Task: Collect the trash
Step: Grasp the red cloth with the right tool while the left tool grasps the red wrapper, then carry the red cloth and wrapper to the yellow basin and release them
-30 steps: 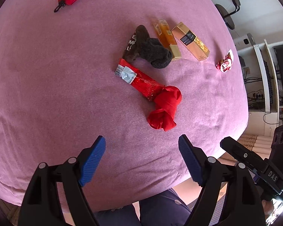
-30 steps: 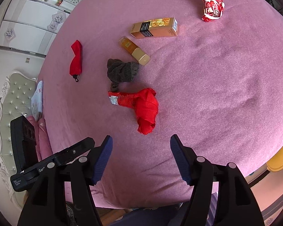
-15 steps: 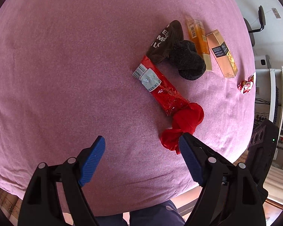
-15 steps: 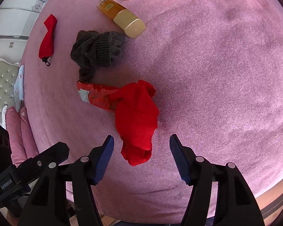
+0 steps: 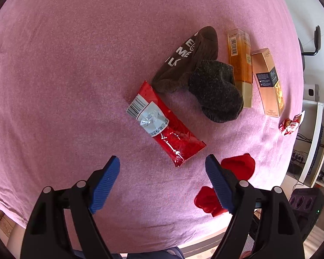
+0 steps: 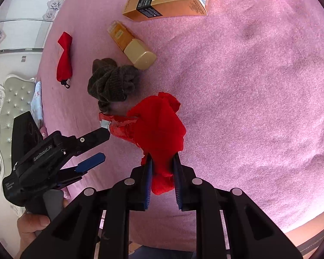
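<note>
**A:** Wrapper (image 5: pixel 165 125) in the middle of the pink tablecloth (image 5: pixel 64 64), flat, red and shiny. Its long axis runs diagonally in the left wrist view: barcode end up and left toward the dark sock (image 5: pixel 192 60), crinkled end down and right toward the near edge.

**B:** And the left gripper (image 5: pixel 162 179)?

**A:** Spread wide, blue pads (image 5: pixel 105 183) apart, nothing between them, hovering just short of the wrapper's lower end.

**B:** Right side looks busier.

**A:** Right gripper (image 6: pixel 162 179) is clamped on the red cloth (image 6: pixel 159 129), pads pinching its lower part. The cloth bunches beyond the fingers and overlaps one end of the wrapper in that view.

**B:** Anything else on the tablecloth?

**A:** A grey knitted sock (image 5: pixel 216 92) touching the dark one, an amber bottle (image 5: pixel 240 64) with a gold cap beside it, then a gold box (image 5: pixel 267 82) lying alongside. A second crumpled red-and-white wrapper (image 5: pixel 290 125) sits near the right edge. A red pouch (image 6: pixel 64 58) lies near the left edge in the right wrist view.
</note>
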Available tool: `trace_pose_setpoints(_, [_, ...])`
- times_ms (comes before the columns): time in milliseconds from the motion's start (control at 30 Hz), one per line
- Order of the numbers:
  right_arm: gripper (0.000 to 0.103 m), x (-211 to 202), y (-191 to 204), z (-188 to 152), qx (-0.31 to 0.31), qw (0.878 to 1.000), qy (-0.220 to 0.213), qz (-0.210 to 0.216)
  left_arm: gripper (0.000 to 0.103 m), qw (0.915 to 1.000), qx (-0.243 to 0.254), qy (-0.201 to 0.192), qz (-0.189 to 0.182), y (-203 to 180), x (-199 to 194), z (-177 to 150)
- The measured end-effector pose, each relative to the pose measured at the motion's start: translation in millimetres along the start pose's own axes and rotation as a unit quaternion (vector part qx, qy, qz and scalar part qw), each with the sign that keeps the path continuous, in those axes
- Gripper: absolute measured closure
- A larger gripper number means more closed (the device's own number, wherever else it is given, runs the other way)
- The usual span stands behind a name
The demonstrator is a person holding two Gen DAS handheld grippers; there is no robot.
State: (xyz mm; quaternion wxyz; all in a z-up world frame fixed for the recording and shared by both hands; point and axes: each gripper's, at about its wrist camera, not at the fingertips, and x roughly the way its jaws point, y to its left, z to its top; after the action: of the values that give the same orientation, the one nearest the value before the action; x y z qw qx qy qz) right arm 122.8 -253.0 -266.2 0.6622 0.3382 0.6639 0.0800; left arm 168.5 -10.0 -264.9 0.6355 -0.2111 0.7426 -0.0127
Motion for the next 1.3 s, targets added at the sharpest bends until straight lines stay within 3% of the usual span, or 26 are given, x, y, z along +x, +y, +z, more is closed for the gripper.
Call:
trace_pose_setpoints(300, [0.085, -16.6, -6.3, 17.5, -0.005, 1.0, 0.005, 0.017, 0.024, 0.9958, -0.089, -0.004, 0.017, -1.3, 26.7, 20.7])
trace_pose_setpoints(367, [0.085, -17.0, -4.2, 18.8, -0.006, 1.0, 0.007, 0.021, 0.043, 0.9942, -0.099, -0.004, 0.04, -2.7, 32.7, 21.9])
trace_pose_setpoints(533, [0.085, -16.8, 2.5, 21.3, -0.007, 1.0, 0.009, 0.025, 0.061, 0.9912, -0.122, -0.004, 0.052, 2.6, 33.6, 17.4])
trace_pose_setpoints(567, [0.085, -17.3, 2.8, 20.5, -0.007, 1.0, 0.009, 0.024, 0.067, 0.9918, -0.119, -0.002, 0.046, 3.0, 32.6, 15.0])
trace_pose_setpoints(967, [0.085, -31.7, 26.9, -6.0, -0.013, 0.999, -0.013, 0.031, 0.069, 0.9996, -0.024, -0.012, -0.011, 17.1, -22.0, -32.7])
trace_pose_setpoints(1300, [0.085, -55.8, 44.1, -65.2, -0.02, 0.997, -0.062, 0.034, 0.069, 0.9941, 0.09, -0.032, -0.051, 18.6, -76.5, -73.9])
